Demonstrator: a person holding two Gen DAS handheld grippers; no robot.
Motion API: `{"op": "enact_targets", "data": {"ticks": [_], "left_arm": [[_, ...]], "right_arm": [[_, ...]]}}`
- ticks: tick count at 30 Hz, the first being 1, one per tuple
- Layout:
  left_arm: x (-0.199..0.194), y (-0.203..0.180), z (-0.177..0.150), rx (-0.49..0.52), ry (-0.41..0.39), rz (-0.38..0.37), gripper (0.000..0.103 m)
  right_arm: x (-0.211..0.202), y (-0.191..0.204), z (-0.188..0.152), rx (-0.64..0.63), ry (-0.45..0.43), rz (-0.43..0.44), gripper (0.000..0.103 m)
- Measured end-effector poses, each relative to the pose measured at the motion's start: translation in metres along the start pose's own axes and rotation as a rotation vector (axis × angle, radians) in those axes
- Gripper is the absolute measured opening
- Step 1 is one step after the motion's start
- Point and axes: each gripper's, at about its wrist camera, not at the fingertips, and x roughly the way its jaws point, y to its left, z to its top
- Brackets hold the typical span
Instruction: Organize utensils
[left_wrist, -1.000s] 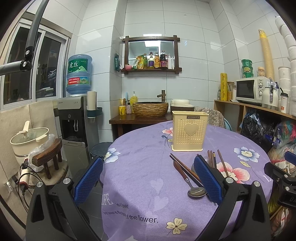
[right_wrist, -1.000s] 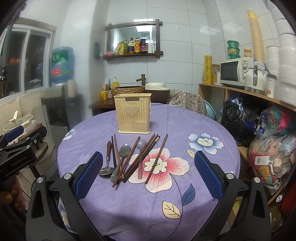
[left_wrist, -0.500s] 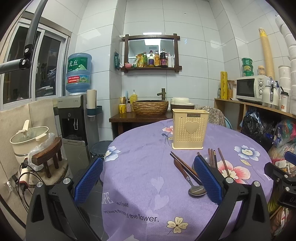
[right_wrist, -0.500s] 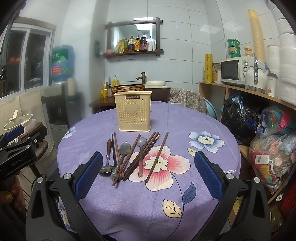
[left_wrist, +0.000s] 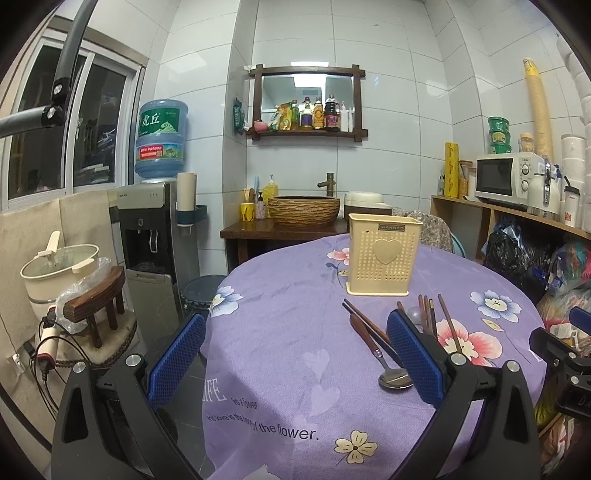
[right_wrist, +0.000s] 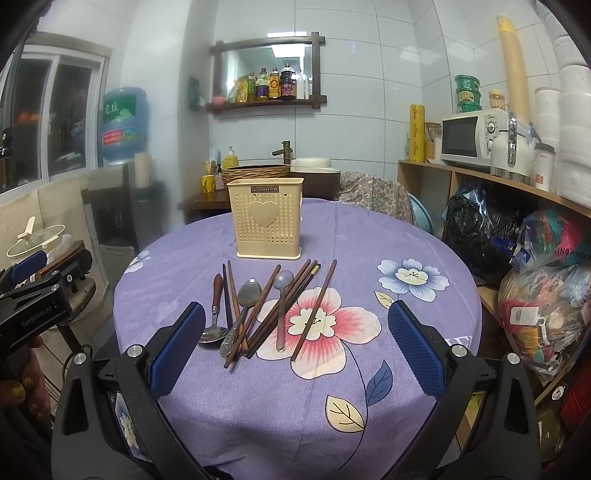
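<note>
A cream perforated utensil holder (right_wrist: 266, 218) (left_wrist: 382, 255) with a heart on its front stands upright on the round table. In front of it lie several brown chopsticks (right_wrist: 314, 309) and three spoons: a wooden-handled spoon (right_wrist: 214, 312) (left_wrist: 384, 363), a metal spoon (right_wrist: 243, 302) and a pale spoon (right_wrist: 281, 306). My right gripper (right_wrist: 295, 350) is open, low at the table's near edge, with the pile between and beyond its blue pads. My left gripper (left_wrist: 295, 360) is open, left of the pile; its right pad (left_wrist: 413, 354) hides part of the utensils.
A purple flowered cloth (right_wrist: 369, 236) covers the table. Left stand a water dispenser (left_wrist: 147, 229), a small stool (left_wrist: 96, 299) and a pot (left_wrist: 55, 266). A sink counter (left_wrist: 295, 221) lies behind. Shelves with a microwave (right_wrist: 472, 136) and bags (right_wrist: 546, 295) fill the right. A hand (right_wrist: 14, 387) shows lower left.
Both views have crept slightly; the utensil holder sits a touch higher in each frame. Both grippers stay open and the utensils lie as before.
</note>
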Motion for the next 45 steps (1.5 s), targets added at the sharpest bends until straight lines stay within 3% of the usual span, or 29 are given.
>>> {"op": "enact_targets", "data": {"ticks": [10,14,22,33,40,45], "left_arm": [[0.037,0.015,-0.01,-0.045,0.156,-0.05,0.098],[0.063,0.019,-0.012,-0.067,0.253,-0.12,0.098],[0.123,-0.013,-0.012,0.04,0.461,-0.205,0.081],[0.192,-0.056,-0.012,0.072,0.646,-0.211,0.055],[0.201,-0.059,-0.02,0.076,0.681,-0.203,0.047],[0.209,-0.058,-0.017,0.11,0.679,-0.209,0.035]], "right_arm": [[0.043,-0.026,-0.009,0.004,0.114,-0.008,0.098],[0.056,-0.037,-0.011,0.015,0.153,-0.053,0.098],[0.097,-0.046,-0.011,-0.019,0.257,-0.067,0.098],[0.126,-0.046,-0.006,-0.023,0.273,-0.066,0.098],[0.127,-0.044,-0.004,-0.02,0.268,-0.059,0.098],[0.131,-0.045,-0.003,-0.017,0.279,-0.05,0.098]]}}
